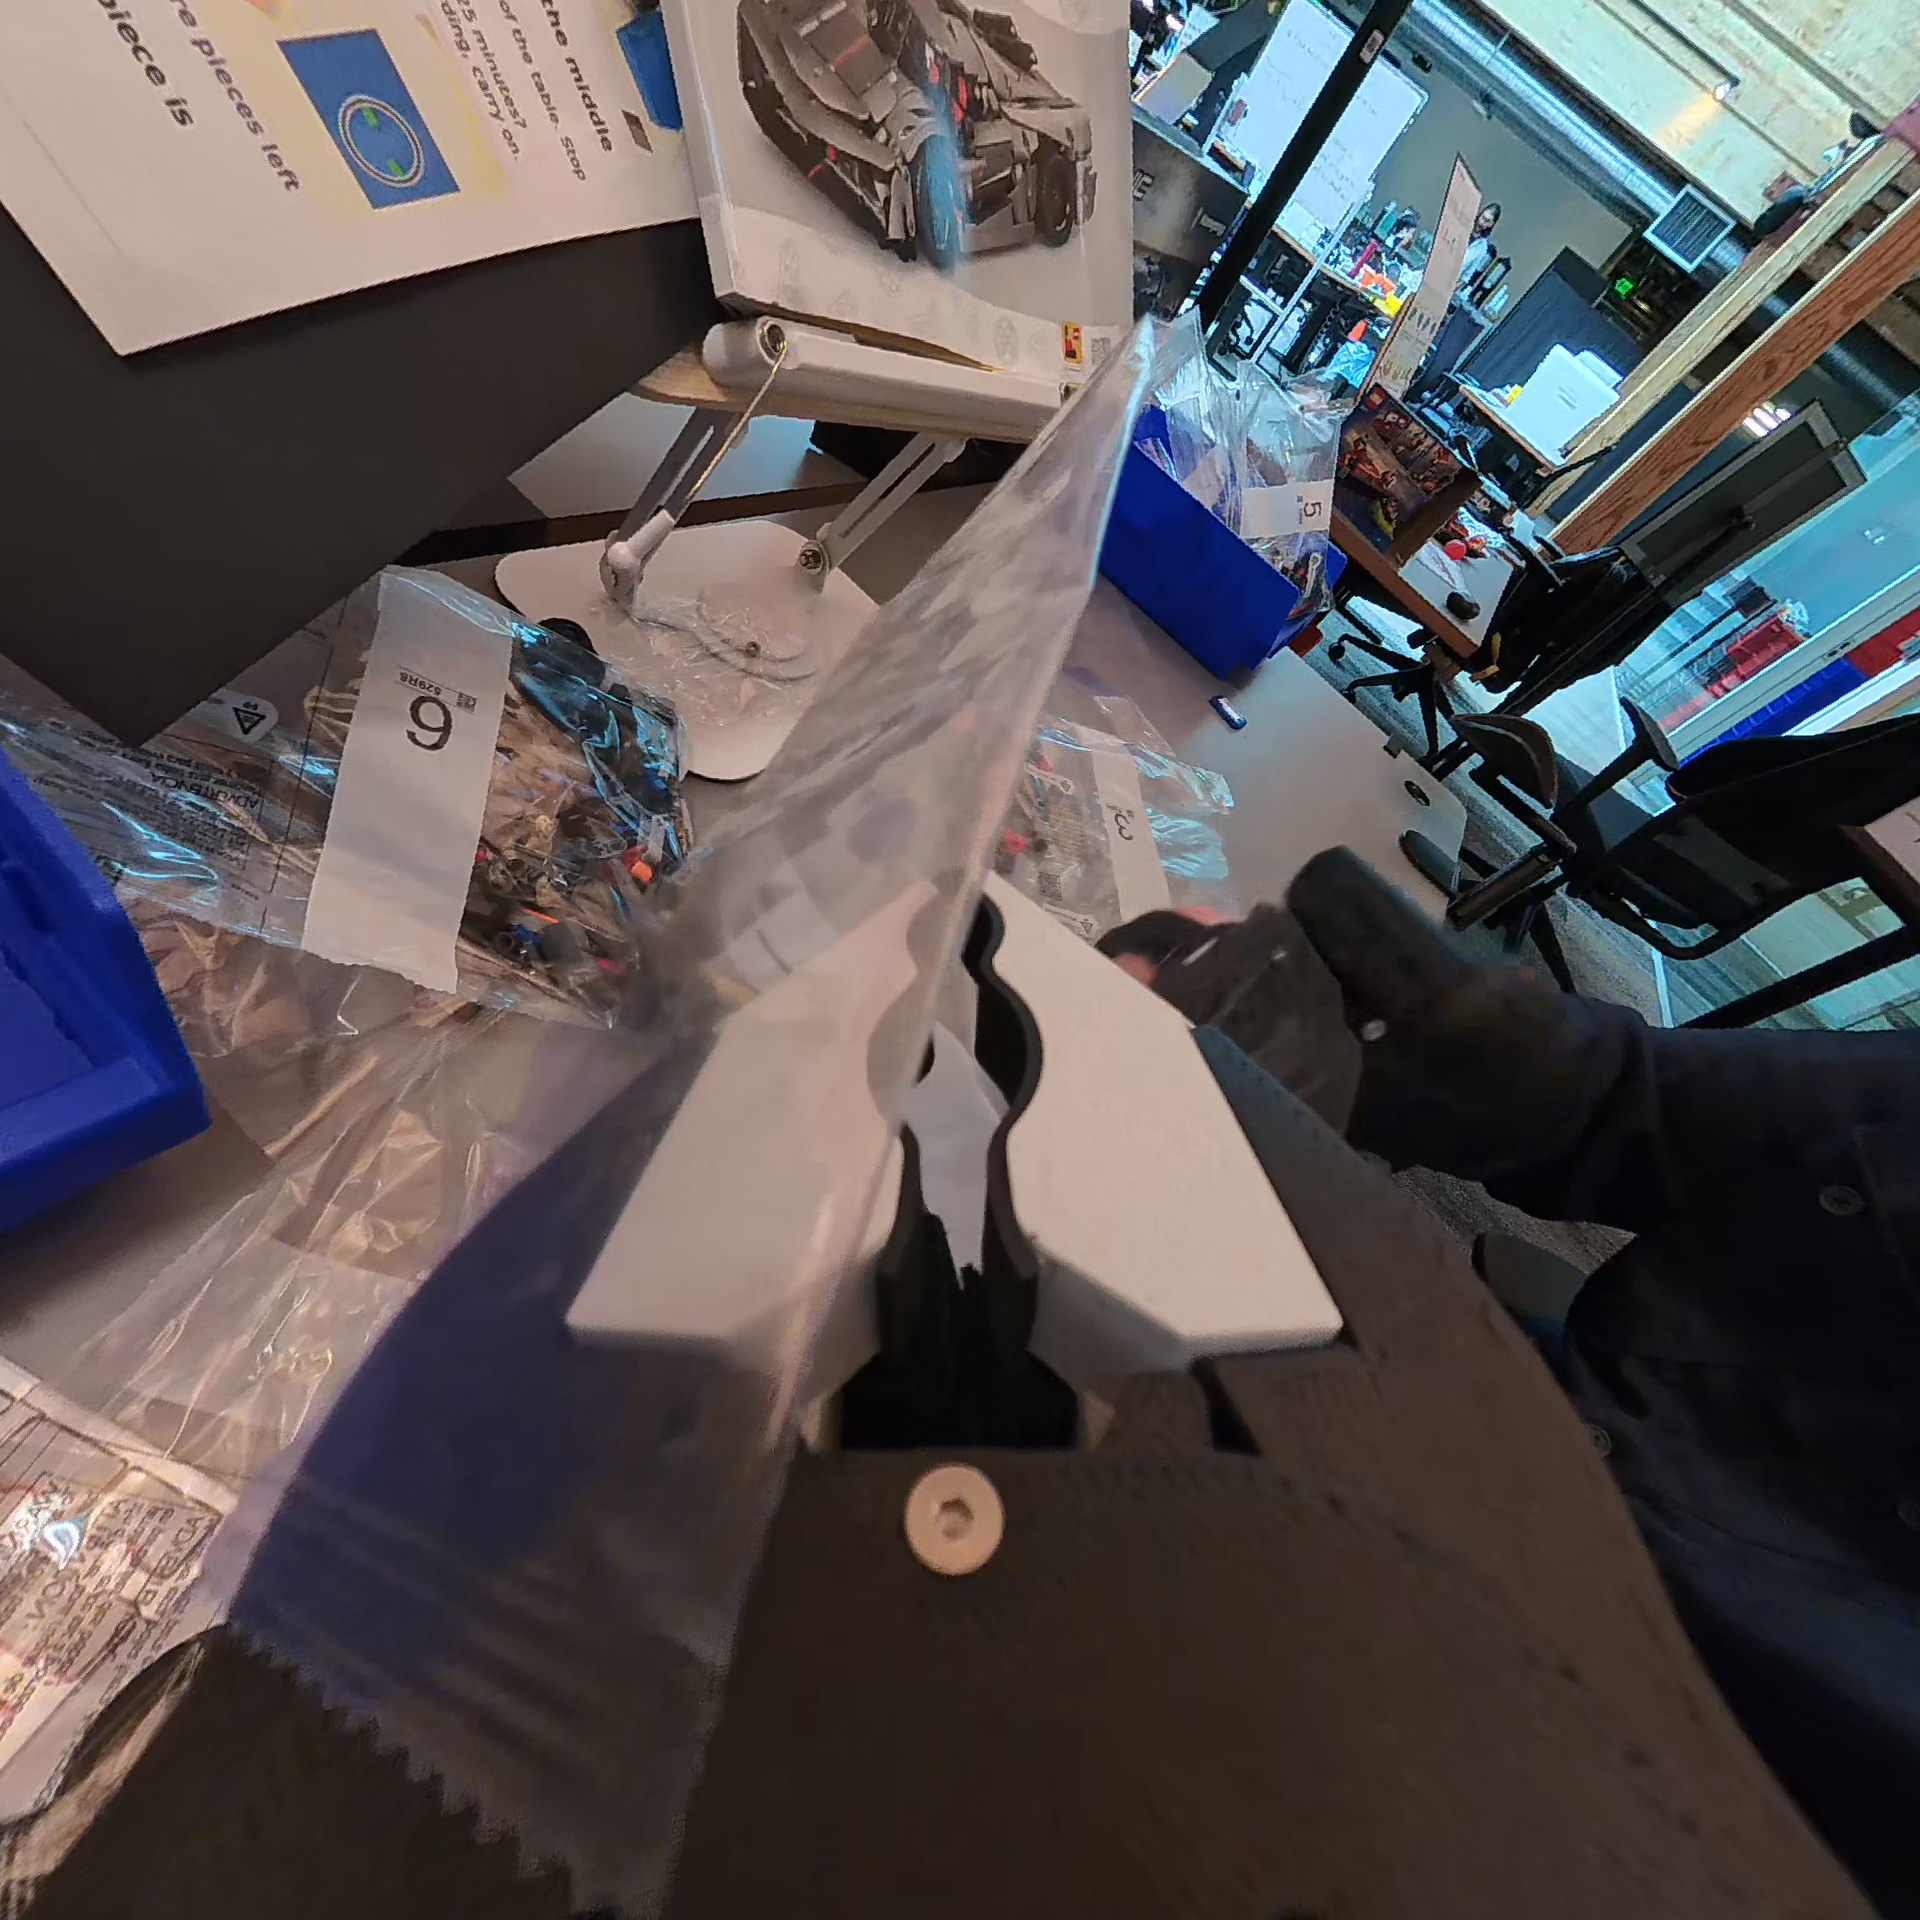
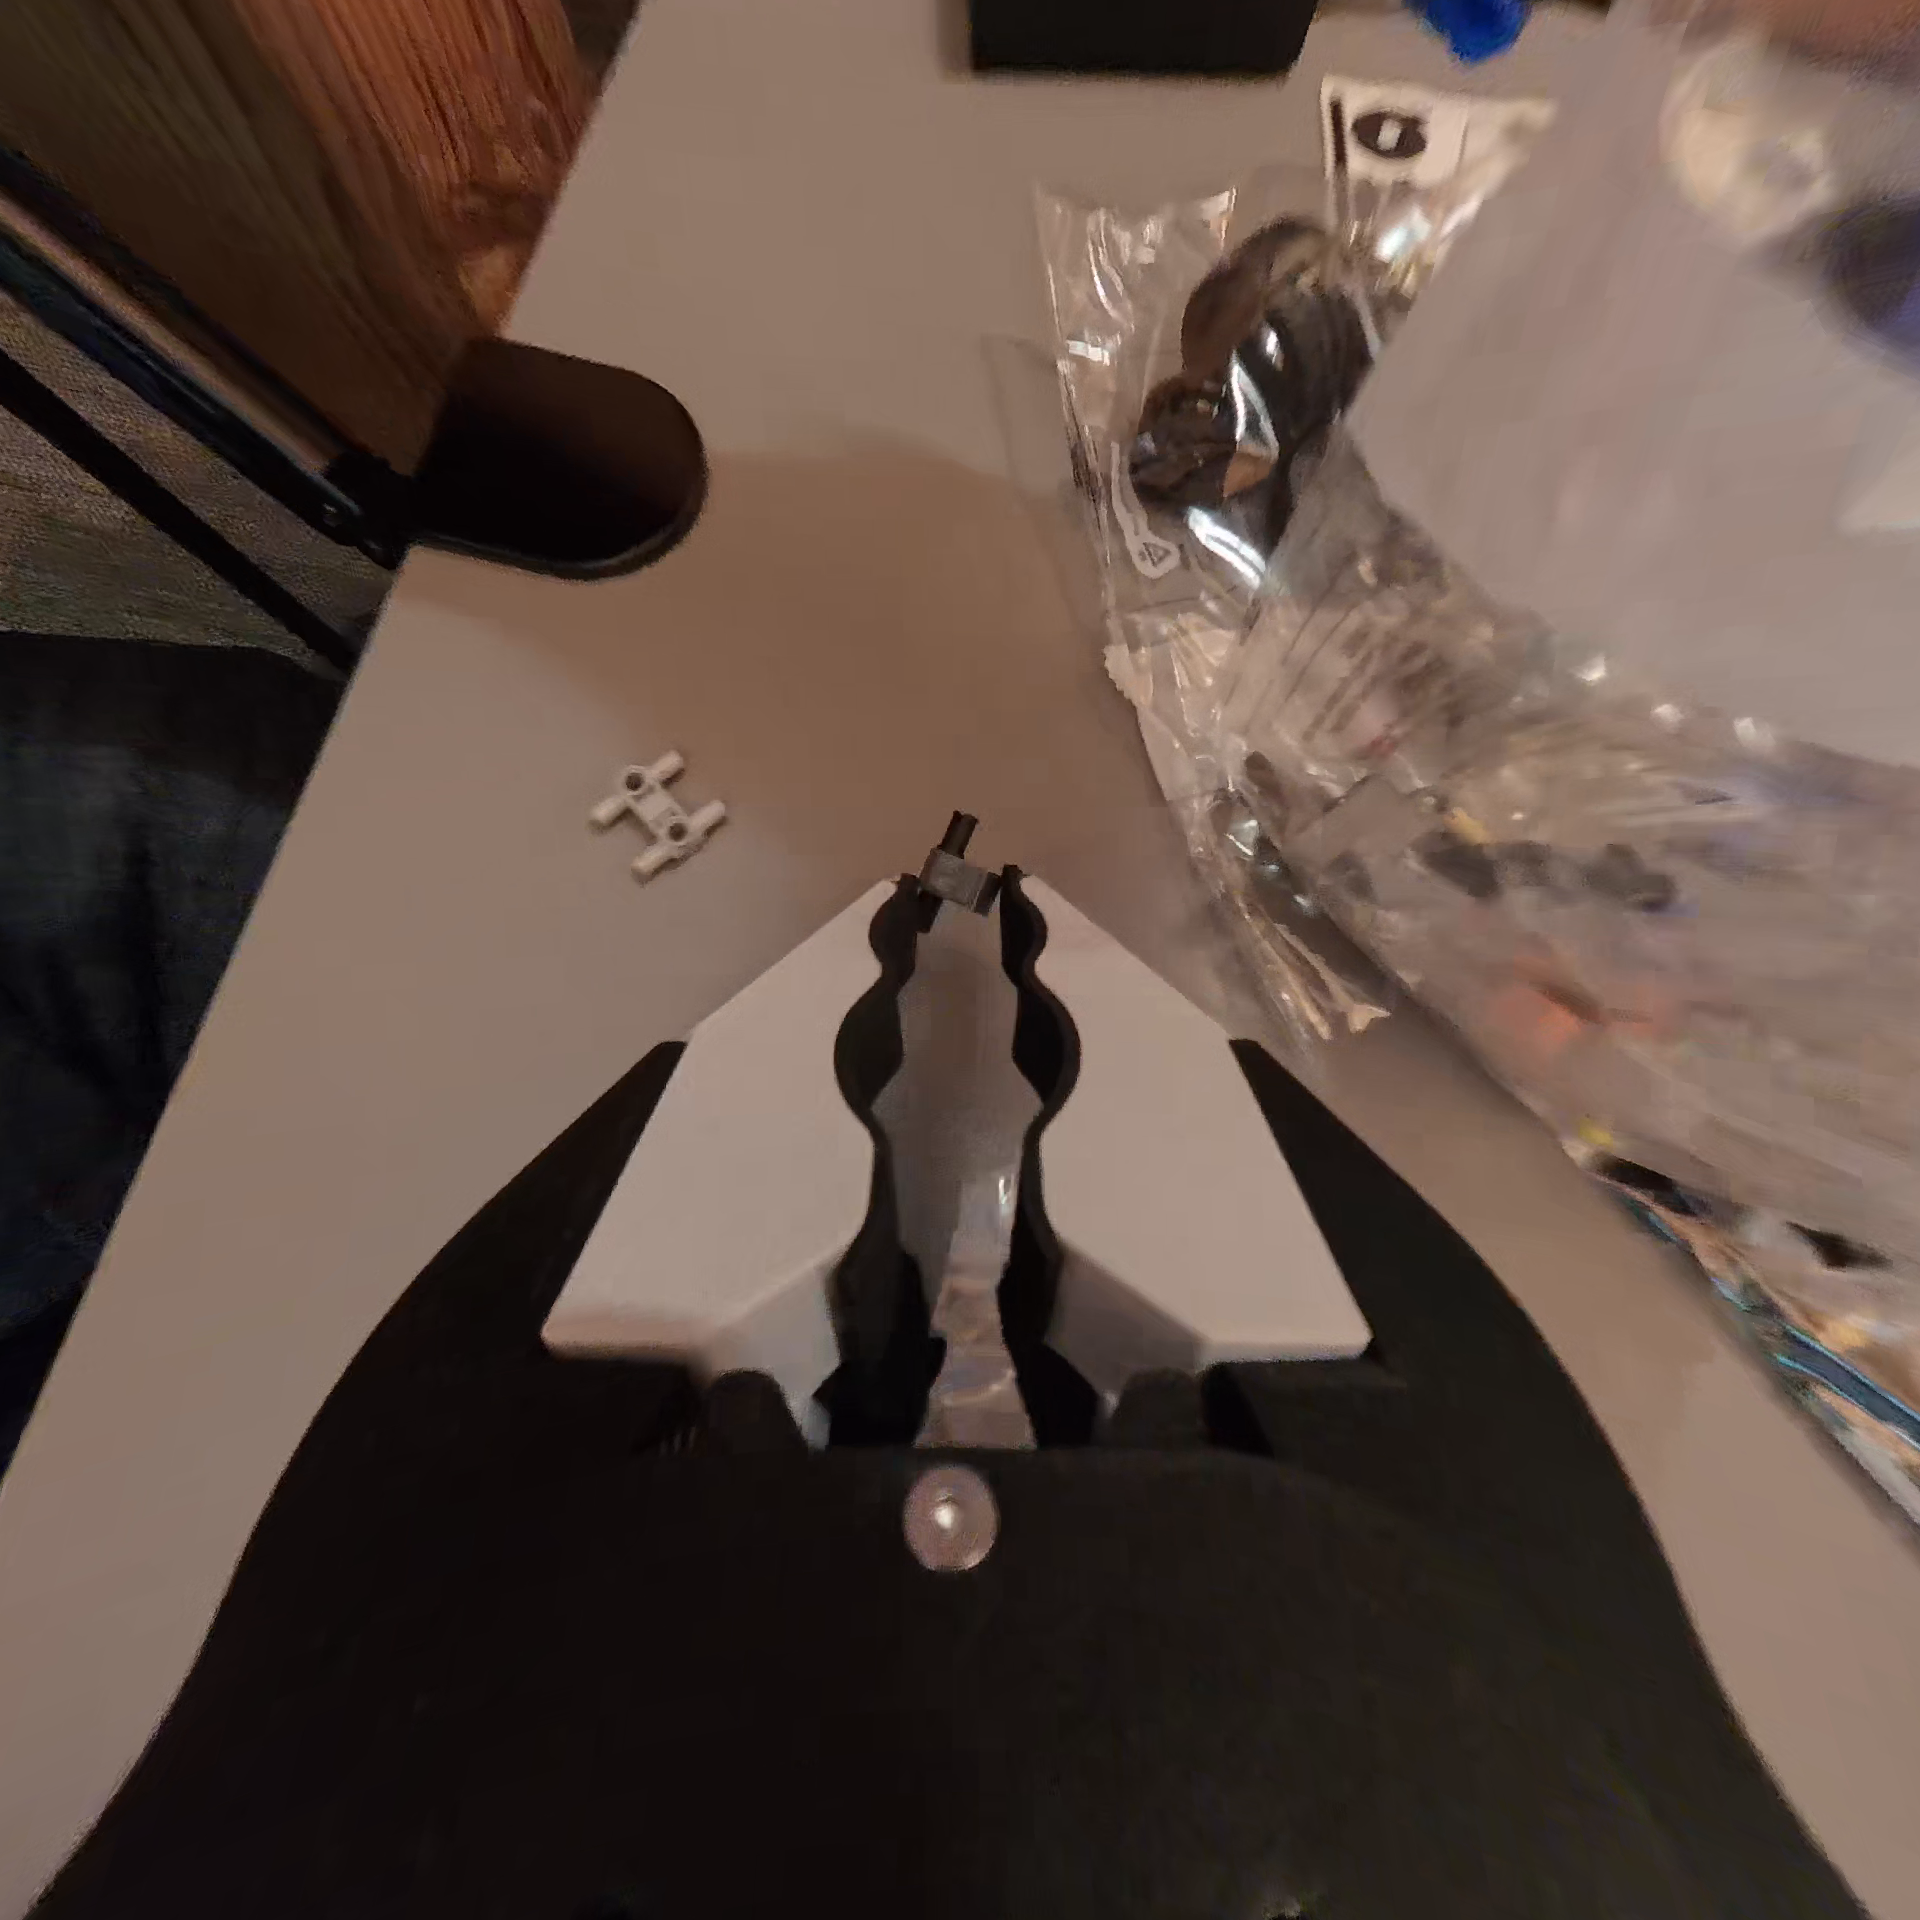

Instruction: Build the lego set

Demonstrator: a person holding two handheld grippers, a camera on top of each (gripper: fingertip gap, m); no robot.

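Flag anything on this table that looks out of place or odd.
One light grey connector piece lies alone on the bare table near its edge, apart from the parts bags. The left gripper pinches an empty clear bag; the right gripper holds a small grey piece.

Two wrist cameras, close over one table (image 2: 831, 312)
Left looks level across it; right looks steeply down; both show part bags (image 1: 499, 810)

A small grey piece with a black pin (image 2: 954, 871) is seen between the white, black-edged fingers of the right tool (image 2: 958, 883). A pale grey connector (image 2: 657, 817) lies left of it on the light grey worktop (image 2: 810, 582). A clear bag (image 1: 914, 748) is pinched in the left tool (image 1: 951, 997); blue bins (image 1: 1195, 566) are seen beyond.
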